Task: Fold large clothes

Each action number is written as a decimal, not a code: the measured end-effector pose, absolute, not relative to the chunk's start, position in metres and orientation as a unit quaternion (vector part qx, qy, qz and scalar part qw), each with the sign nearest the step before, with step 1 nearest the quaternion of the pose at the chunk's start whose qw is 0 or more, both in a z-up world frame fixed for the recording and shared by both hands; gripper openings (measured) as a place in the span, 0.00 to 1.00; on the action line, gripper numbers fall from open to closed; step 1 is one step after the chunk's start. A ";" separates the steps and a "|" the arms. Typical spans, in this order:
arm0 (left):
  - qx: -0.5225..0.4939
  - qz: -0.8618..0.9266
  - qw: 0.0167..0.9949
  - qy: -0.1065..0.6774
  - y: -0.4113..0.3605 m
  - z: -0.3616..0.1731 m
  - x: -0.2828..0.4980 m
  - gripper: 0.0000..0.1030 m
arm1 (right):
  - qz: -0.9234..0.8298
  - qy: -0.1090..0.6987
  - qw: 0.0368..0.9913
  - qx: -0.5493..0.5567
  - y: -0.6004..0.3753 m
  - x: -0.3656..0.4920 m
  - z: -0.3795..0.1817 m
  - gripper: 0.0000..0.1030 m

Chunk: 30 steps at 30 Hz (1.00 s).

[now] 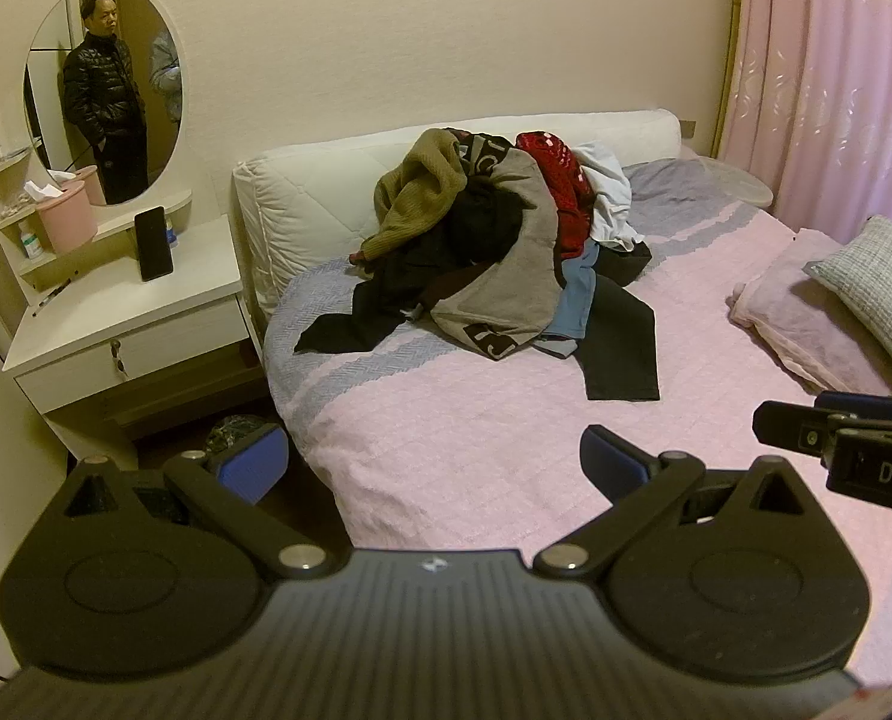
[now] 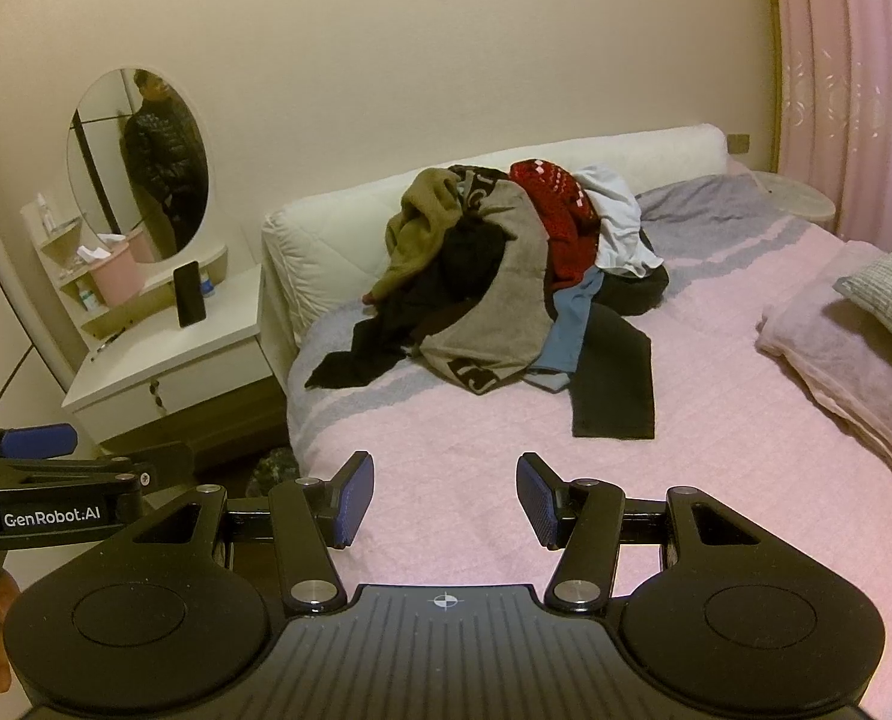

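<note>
Ahead of both your tongs lies the bed [image 1: 476, 450], its pink cover running under them and cut off by the lower and right edges in both views. Beyond your fingers, near the white headboard [image 1: 302, 192], sits the heap of clothes [image 1: 494, 252], untouched and well apart from either tool. You can pick out an olive knit, a grey piece with dark lettering, something red, something white, a blue scrap and black trousers [image 1: 623, 348] trailing toward you; how many garments lie underneath is hidden by the tangle.

To the right of your tongs, a folded pink blanket [image 2: 836, 348] with a grey cushion [image 2: 890, 294] on it runs out of frame. To the left stands the white dresser [image 1: 128, 324]; its oval mirror [image 1: 104, 90] shows a person in a dark jacket, only partly. A phone [image 1: 153, 243] leans upright on the dresser top; the small bottles on the shelves are too small to make out.

Your left tongs [image 1: 422, 456] are spread as wide as they go, gripping nothing, the left finger hanging past the bed's edge over the floor. Your right tongs [image 2: 446, 495] stand partly apart, also empty, above the cover. Each tool shows only partly in the other's view.
</note>
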<state>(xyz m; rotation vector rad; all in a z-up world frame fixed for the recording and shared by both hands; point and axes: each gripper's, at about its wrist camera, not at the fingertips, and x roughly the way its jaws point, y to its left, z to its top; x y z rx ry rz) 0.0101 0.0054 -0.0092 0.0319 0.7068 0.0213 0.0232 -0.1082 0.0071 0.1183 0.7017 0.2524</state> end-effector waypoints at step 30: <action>0.020 0.022 0.935 0.355 0.008 -0.016 0.032 0.99 | 0.131 0.349 0.926 0.062 -0.102 0.041 0.001 0.49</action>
